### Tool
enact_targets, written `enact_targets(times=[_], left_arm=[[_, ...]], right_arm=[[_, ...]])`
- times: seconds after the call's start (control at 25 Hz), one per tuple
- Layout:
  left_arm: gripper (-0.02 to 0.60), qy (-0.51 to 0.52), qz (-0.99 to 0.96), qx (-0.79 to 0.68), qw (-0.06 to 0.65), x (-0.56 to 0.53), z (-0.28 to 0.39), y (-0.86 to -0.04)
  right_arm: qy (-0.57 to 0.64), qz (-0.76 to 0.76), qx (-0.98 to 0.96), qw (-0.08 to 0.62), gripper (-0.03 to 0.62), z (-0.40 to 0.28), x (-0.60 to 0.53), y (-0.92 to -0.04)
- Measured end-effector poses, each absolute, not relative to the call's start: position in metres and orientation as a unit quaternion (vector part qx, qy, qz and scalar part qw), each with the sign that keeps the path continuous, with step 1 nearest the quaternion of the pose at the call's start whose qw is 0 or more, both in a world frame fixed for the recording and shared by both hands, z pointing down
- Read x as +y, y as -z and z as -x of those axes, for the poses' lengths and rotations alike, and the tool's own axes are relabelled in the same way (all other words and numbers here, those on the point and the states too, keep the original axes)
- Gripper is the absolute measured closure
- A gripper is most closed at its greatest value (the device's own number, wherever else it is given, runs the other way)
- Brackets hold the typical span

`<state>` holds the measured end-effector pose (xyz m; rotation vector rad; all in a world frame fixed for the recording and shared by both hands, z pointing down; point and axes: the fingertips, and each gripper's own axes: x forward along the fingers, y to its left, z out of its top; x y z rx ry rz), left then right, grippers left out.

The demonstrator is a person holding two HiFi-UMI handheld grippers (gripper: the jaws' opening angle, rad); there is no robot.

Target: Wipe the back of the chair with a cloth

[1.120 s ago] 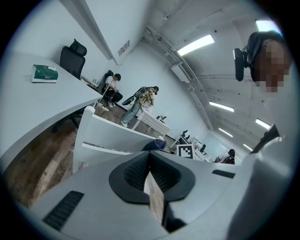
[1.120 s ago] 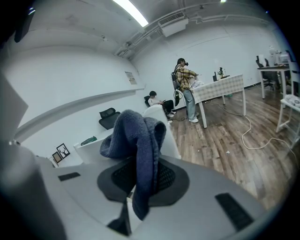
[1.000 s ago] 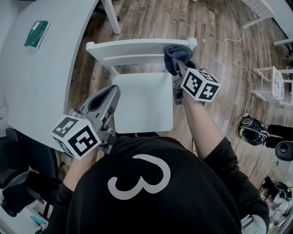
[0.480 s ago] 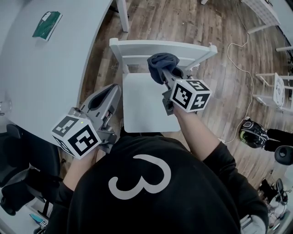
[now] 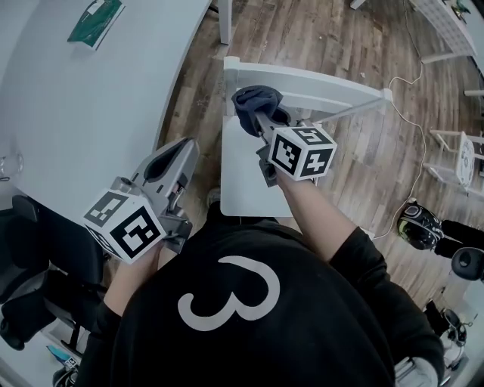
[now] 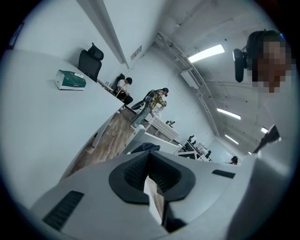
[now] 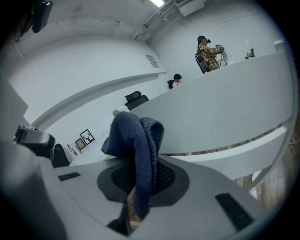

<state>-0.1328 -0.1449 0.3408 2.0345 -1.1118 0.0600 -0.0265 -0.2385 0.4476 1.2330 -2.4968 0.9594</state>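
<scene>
The white chair (image 5: pixel 249 181) stands in front of me, its back rail (image 5: pixel 333 87) on the far side. A dark blue cloth (image 5: pixel 253 100) is bunched against the left end of that rail, and my right gripper (image 5: pixel 257 115) is shut on it. In the right gripper view the cloth (image 7: pixel 136 140) hangs out of the jaws, with the rail (image 7: pixel 225 112) close behind it. My left gripper (image 5: pixel 178 151) is held near my body to the left of the seat, over the table's edge. It is shut with nothing in it; in the left gripper view its pads (image 6: pixel 140 174) meet.
A large white table (image 5: pixel 76 113) fills the left, with a green packet (image 5: pixel 94 19) at its far end and a glass (image 5: pixel 7 162) at the edge. A white cable (image 5: pixel 412 60) lies on the wood floor at right, near a dark helmet-like object (image 5: pixel 420 219). People stand far off.
My right gripper has carried the cloth leftward along the chair's back rail, from the right end to the left end. My left gripper has stayed where it was.
</scene>
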Motion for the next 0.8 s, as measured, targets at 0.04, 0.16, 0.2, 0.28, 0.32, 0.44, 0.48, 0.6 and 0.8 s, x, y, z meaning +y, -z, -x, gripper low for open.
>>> enact_targets(times=[0.04, 0.16, 0.2, 0.28, 0.32, 0.44, 0.48, 0.6, 0.8], left_arm=[[0.568, -0.024, -0.803, -0.44, 0.401, -0.145, 0.137, -0.342], [0.568, -0.025, -0.801, -0.442, 0.402, -0.144, 0.146, -0.344], [0.568, -0.025, -0.801, -0.443, 0.402, -0.144, 0.148, -0.345], [0.568, -0.026, -0.801, -0.443, 0.402, -0.144, 0.152, -0.345], [0.568, -0.026, -0.801, -0.443, 0.403, -0.144, 0.154, -0.346], [0.568, -0.027, -0.8, -0.444, 0.404, -0.144, 0.159, -0.346], [0.568, -0.027, -0.799, -0.444, 0.404, -0.144, 0.159, -0.347], [0.568, -0.03, -0.799, -0.444, 0.405, -0.143, 0.161, -0.348], [0.568, -0.034, -0.8, -0.444, 0.403, -0.142, 0.156, -0.347]], right_arm=[[-0.324, -0.418, -0.842, 0.101, 0.542, 0.03, -0.24, -0.451], [-0.324, -0.426, -0.838, 0.106, 0.542, 0.037, -0.245, -0.458], [-0.324, -0.43, -0.836, 0.107, 0.542, 0.038, -0.247, -0.461], [-0.327, -0.437, -0.831, 0.11, 0.542, 0.041, -0.25, -0.466], [-0.328, -0.44, -0.829, 0.111, 0.542, 0.042, -0.252, -0.468], [-0.328, -0.449, -0.823, 0.113, 0.542, 0.045, -0.258, -0.472], [-0.328, -0.452, -0.822, 0.112, 0.542, 0.045, -0.26, -0.473], [-0.327, -0.459, -0.819, 0.109, 0.542, 0.046, -0.261, -0.474], [-0.321, -0.464, -0.818, 0.109, 0.542, 0.042, -0.261, -0.474]])
